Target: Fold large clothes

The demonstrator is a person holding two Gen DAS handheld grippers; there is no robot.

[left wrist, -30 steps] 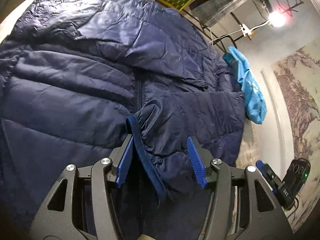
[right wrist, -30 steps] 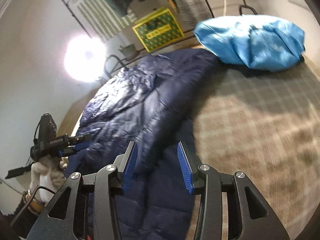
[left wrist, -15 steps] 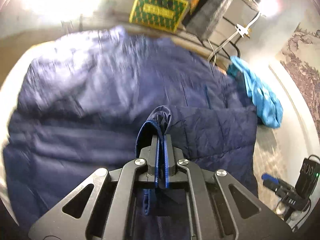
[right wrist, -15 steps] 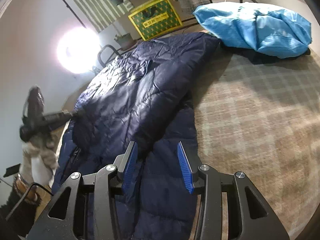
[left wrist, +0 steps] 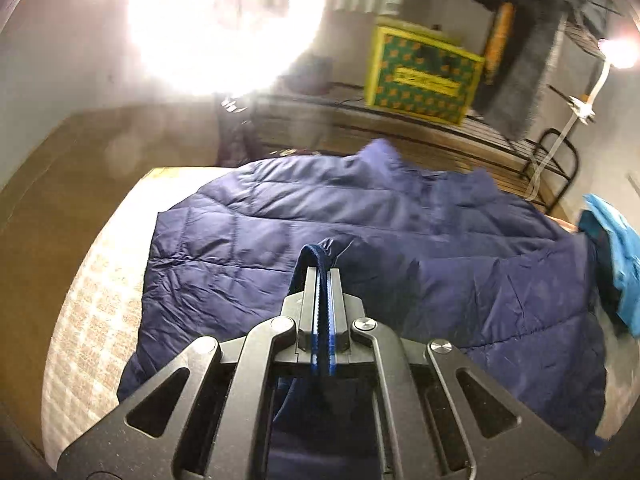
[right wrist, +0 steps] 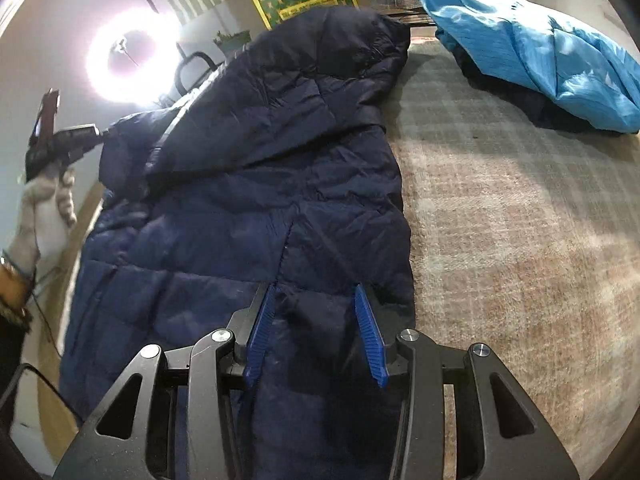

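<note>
A large navy puffer jacket (left wrist: 400, 240) lies spread on a plaid-covered table (left wrist: 92, 300). My left gripper (left wrist: 322, 276) is shut on the jacket's sleeve cuff (left wrist: 316, 254) and holds it lifted above the jacket body. In the right wrist view the jacket (right wrist: 260, 200) lies with one side folded over, and the left gripper (right wrist: 68, 142) shows at far left pulling the sleeve up. My right gripper (right wrist: 316, 296) is open, its blue pads either side of the jacket's lower edge near the right hem.
A crumpled light-blue garment (right wrist: 552, 48) lies on the table's (right wrist: 520, 240) far right, also in the left wrist view (left wrist: 616, 264). A yellow-green crate (left wrist: 424, 76) sits on a metal rack behind. A bright ring light (left wrist: 224, 20) glares at the back.
My left gripper closed on the sleeve cuff and lifted it up and back from the jacket. My right gripper moved in over the jacket's lower edge, still open.
</note>
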